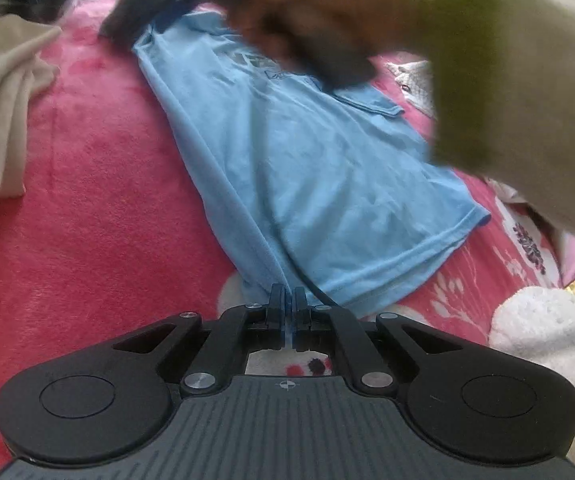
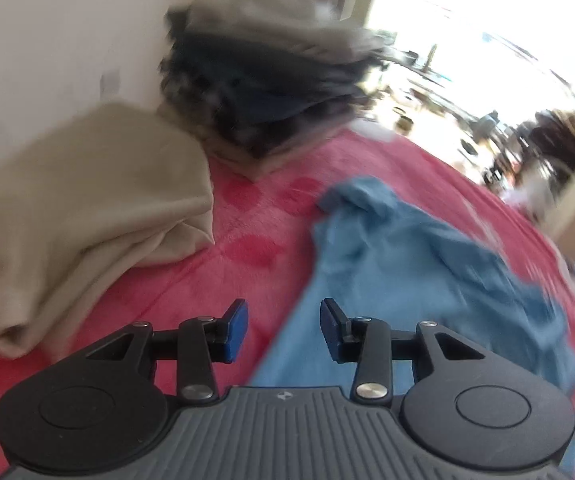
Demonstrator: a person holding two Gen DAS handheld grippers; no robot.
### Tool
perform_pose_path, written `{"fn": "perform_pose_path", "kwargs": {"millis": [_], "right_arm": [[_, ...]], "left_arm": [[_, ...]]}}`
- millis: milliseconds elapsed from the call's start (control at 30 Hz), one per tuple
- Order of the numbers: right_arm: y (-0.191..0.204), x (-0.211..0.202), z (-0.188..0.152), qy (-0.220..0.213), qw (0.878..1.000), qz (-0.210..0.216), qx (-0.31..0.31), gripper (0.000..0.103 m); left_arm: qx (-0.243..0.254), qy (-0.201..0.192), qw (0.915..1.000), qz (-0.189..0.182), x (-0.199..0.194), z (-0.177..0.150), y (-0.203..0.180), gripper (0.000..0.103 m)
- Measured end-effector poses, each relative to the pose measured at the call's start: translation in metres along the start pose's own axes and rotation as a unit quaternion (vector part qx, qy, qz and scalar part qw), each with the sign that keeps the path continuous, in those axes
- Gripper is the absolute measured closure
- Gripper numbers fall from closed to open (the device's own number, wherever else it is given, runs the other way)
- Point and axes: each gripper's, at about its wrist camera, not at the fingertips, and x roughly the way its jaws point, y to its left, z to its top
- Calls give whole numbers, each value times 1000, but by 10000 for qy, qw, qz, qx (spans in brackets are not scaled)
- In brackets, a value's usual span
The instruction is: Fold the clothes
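While the left tool [image 1: 290,300] pinches the light blue cotton T-shirt's [image 1: 307,168] hem, the right tool [image 2: 283,330] hangs open above that shirt.

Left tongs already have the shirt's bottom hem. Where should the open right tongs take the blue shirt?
Probably the bunched collar end of the blue shirt: it stands up off the pink blanket, unlike the flat middle. Bring the right tongs in low from the near side.

left tool [image 1: 290,300]: black linkage, silver screws | right tool [image 2: 283,328]: blue pads | sleeve [image 1: 527,80]: beige-green
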Motion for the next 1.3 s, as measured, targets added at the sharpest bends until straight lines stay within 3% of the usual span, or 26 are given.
{"fn": "perform_pose_path", "kwargs": {"millis": [100, 133, 167, 200, 267, 367, 433, 567, 667, 733, 800, 1000, 1133, 1300], "right_arm": [[-3, 49, 12, 314, 9988, -354, -80, 64], [-9, 63, 13, 463, 9978, -466, 59, 72], [-18, 73, 13, 587, 9966, -498, 294, 95], [-31, 76, 11, 620, 9949, -380, 697, 100], [-62, 73, 4, 451, 9847, 117, 1676, 100], [-101, 54, -12, -246, 9470, 1152, 2988, 100], [-112, 58, -22, -351, 9232, 1587, 3483, 100], [-102, 92, -32, -110, 9098, 1789, 3745, 98], [-91, 106, -34, 4, 9060, 1746, 3856, 93], [-101, 98, -36, -36, 8843, 1987, 4226, 79], [-114, 78, -38, -233, 8726, 2104, 4402, 74], [-143, -40, -69, -536, 8853, 1908, 4206, 74], [-159, -120, -117, -483, 8840, 1399, 4435, 74], [-193, -198, -217, -296, 8499, 187, 5258, 74]], "left_arm": [[-19, 13, 10000, -37, 1, 0, 2, 102], [-37, -30, 10000, -27, -1, -1, 2, 102], [-55, -74, 10000, -16, -3, -1, 2, 102], [-73, -119, 9999, -5, -5, -1, 2, 102], [-110, -208, 9997, 17, -9, -1, 2, 102], [-169, -331, 9991, 202, -20, -5, 2, 102], [-308, -257, 9984, 411, -22, -6, 5, 102], [-774, 152, 9944, 710, -15, -6, 18, 102], [-1014, 482, 9915, 657, -9, -5, 24, 101], [-994, 563, 9919, 548, -9, -6, 23, 100], [-1035, 662, 9909, 555, -8, -7, 24, 100], [-1249, 899, 9861, 633, -14, -14, 31, 99], [-1227, 723, 9882, 564, -28, -9, 27, 92], [-661, 380, 9960, 465, -30, 18, 9, 83]]}}
